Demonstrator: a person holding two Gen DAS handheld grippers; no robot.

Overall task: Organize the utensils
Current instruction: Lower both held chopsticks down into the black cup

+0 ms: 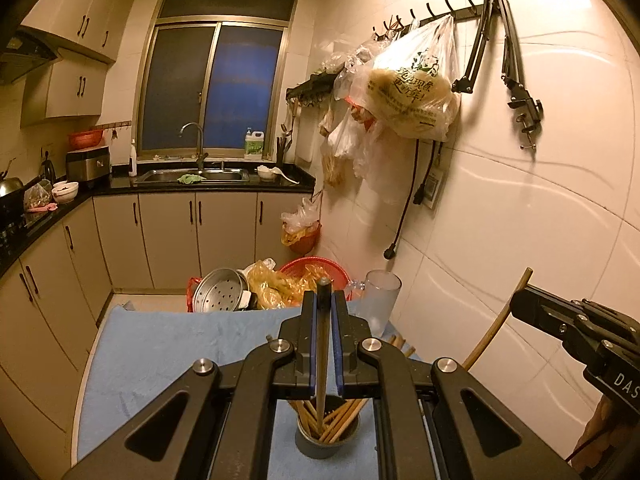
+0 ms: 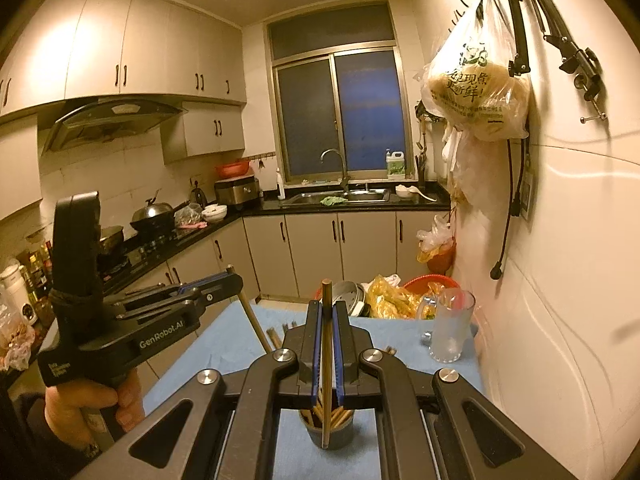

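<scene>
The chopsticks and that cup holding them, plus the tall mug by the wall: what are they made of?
The chopsticks look like bamboo or wood: matte, tan, thin. The cup seems grey plastic or metal with a dull finish; hard to tell. The mug looks like frosted glass or clear plastic, since it is translucent with a handle.

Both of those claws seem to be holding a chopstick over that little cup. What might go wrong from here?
The cup is already crowded with chopsticks, so the right gripper's chopstick may jam or bounce out. The narrow cup could tip if pushed sideways. The left gripper holds its own chopstick above the same cup, so the two may collide.
</scene>
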